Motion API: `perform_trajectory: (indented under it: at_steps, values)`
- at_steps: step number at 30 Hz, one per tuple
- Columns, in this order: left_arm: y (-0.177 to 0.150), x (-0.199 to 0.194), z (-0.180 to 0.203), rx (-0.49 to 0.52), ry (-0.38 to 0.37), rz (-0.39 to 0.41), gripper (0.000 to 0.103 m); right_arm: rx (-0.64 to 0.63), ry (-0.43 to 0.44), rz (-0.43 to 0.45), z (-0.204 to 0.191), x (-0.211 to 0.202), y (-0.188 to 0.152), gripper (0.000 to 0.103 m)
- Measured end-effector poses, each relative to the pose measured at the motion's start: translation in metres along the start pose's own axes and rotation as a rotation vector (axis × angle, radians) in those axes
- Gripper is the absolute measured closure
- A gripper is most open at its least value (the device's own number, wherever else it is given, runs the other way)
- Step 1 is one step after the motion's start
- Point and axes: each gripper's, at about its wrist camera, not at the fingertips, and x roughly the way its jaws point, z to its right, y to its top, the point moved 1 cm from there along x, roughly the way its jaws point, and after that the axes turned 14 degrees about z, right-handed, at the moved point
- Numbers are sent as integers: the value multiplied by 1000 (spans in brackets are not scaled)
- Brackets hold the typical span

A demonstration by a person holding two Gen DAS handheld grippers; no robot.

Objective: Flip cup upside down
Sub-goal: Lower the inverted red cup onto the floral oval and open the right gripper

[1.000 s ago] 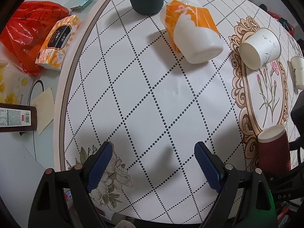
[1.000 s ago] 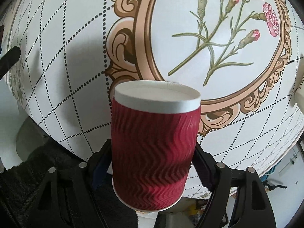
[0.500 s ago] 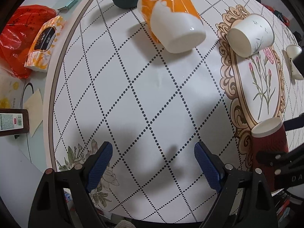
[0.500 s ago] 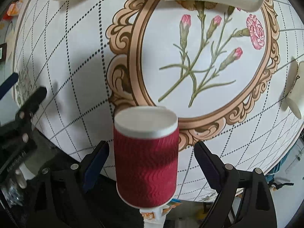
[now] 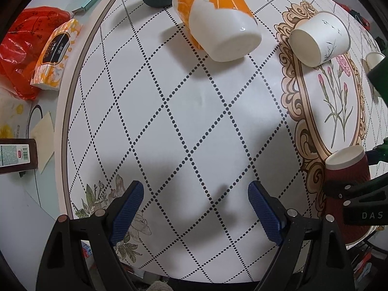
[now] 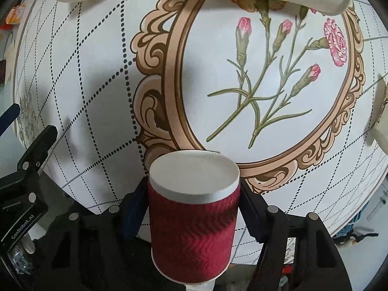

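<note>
Standing inverted, red cup (image 6: 192,232), base up, axis vertical

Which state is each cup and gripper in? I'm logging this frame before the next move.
red cup: upside down, between the closed-in right fingers.
right gripper: shut on it.
left gripper: open, empty.
orange-and-white mug: on its side.
white paper cup: on its side.

The cup (image 6: 194,228), dark red with wavy ribbed walls and a white bottom, stood upside down, bottom up, at the near table edge beside the ornate frame print.
</note>
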Motion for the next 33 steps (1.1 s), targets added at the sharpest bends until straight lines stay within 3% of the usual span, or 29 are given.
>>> perform_trajectory:
  at_steps: [5,15,22,23,33]
  values:
    - [6,-6,-3,14,-2,3,15,37,18,69,10,-20,-13,32]
    - [20,-20,15,55,-15,9,15,137,34,309,53,-87,-47,32]
    - [31,-25,20,65,-23,2,15,190,-24,543,77,-119,-56,32]
    - [34,-25,22,68,-156,68,15,192,-34,569,78,-121,-59,32]
    - [43,-23,21,70,-156,47,15,239,-133,953,49,-109,-61,32]
